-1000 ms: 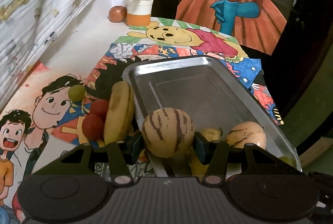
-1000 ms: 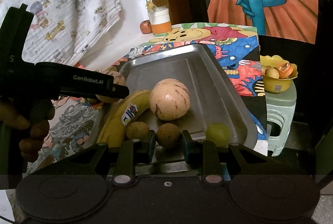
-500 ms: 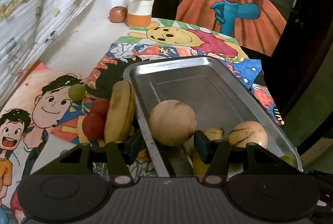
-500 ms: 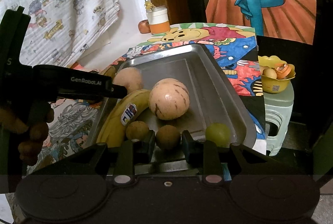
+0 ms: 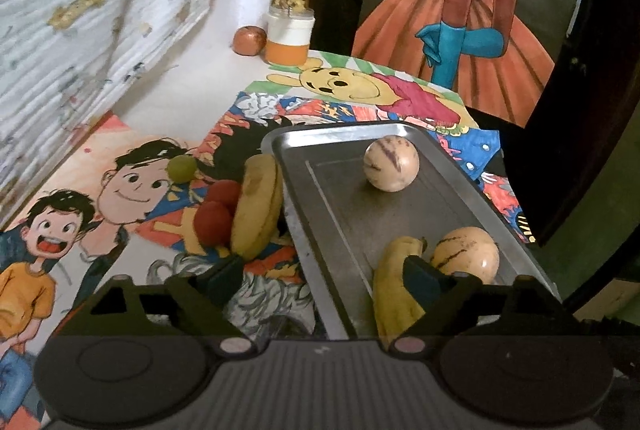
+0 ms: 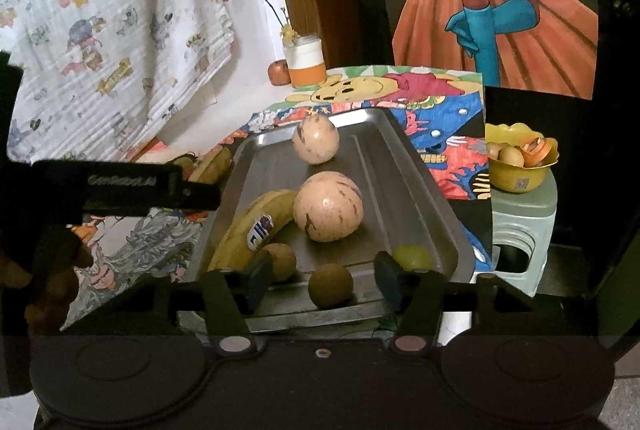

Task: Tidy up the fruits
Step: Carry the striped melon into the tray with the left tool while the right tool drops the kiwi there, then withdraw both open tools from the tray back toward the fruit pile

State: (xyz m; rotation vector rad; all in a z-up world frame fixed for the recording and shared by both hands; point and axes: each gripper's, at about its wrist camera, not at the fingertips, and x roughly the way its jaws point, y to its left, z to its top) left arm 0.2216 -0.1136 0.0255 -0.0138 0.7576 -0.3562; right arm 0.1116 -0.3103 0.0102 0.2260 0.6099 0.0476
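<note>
Fruits are mostly sitting in the shiny rectangular metal tray [image 5: 320,198] now. From the left wrist view, our left gripper [image 5: 320,278] has just been opening, nothing between its jaws, and the striped cream round melon [image 5: 391,163] lies free at the tray's far end, probably rolled there. From the right wrist view, our right gripper [image 6: 320,280] has just been opening too, its pads clear of the small brown round fruit [image 6: 330,285] sitting between them, so we'd call it dropped

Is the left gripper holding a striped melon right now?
No: the left gripper stands open and empty, and both striped melons lie loose in the metal tray.
</note>
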